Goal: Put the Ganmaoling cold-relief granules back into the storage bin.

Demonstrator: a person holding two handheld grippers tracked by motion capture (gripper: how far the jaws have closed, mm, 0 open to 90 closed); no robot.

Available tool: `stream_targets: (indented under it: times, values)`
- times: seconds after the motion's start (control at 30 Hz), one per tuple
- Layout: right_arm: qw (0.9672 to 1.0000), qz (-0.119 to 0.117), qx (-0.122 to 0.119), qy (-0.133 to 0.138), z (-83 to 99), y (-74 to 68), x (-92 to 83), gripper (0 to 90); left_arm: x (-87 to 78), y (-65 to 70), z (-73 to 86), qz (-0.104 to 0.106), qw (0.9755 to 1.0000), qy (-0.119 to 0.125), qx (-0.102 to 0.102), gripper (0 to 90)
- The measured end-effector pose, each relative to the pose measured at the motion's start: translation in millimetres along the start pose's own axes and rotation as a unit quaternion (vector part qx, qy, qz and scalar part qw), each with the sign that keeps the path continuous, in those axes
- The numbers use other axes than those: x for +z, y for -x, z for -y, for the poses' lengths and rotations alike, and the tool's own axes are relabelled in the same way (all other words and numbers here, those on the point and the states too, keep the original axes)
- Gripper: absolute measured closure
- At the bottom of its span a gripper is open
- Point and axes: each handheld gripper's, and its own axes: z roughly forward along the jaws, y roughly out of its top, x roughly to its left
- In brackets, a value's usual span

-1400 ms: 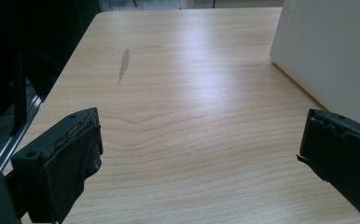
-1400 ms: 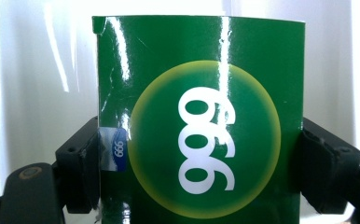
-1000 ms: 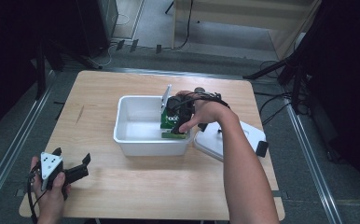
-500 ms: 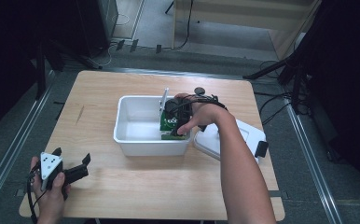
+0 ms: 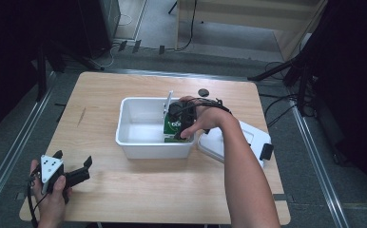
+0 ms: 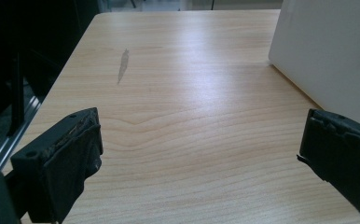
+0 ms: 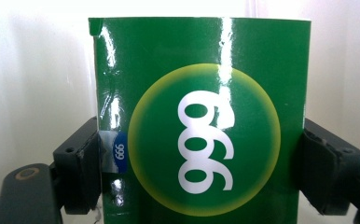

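My left gripper [image 5: 72, 175] rests near the counter's [image 5: 139, 190] front edge, well apart from the white tub [image 5: 139, 142], jaws wide and empty, while my right gripper [image 7: 201, 163] reaches into that tub, jaws clamped on both sides of the green carton [image 7: 201, 116] at its right end.

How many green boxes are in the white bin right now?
1. The green box stands at the right end of the white bin, between the pads of the right gripper. The hand covers part of that corner, so another could be hidden.
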Motion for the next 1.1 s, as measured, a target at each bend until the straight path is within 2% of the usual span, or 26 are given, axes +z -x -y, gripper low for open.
stream_targets:
  times: [0.37, 0.53, 0.57, 0.6, 0.73, 1.0, 1.1]
  values:
    - [1.0000, 0.001, -0.003, -0.002, -0.5, 0.1, 0.5, 15.0, 0.0, 0.0, 0.0, 0.000, 1.0000, 0.000, 0.000, 0.0]
    - [0.9999, -0.005, 0.007, -0.008, -0.8, -0.6, 0.0, 14.0, 0.0, 0.0, 0.0, 0.000, 1.0000, 0.000, 0.000, 0.0]
    - [1.0000, -0.006, 0.002, -0.004, -0.5, 0.2, 0.2, 14.0, 0.1, 0.0, 0.0, 0.000, 1.0000, 0.000, 0.001, 0.0]
    - [0.9999, -0.004, 0.008, -0.008, 0.0, -0.5, -0.6, 14.0, 0.0, 0.0, 0.0, 0.001, 1.0000, 0.000, 0.001, 0.0]
    - [1.0000, -0.004, 0.006, -0.005, 2.5, 0.2, -1.3, 14.0, 0.1, 0.0, 0.0, 0.000, 1.0000, 0.000, 0.001, 0.0]
    - [0.9998, 0.001, 0.018, 0.001, 3.1, -0.7, -10.2, 13.0, 0.2, 0.2, 0.0, 0.000, 1.0000, 0.000, 0.001, 0.0]
    - [0.9998, 0.003, 0.016, 0.008, 2.3, -0.7, -14.8, 12.7, 0.2, 0.2, 0.0, 0.000, 1.0000, 0.000, 0.002, 0.0]
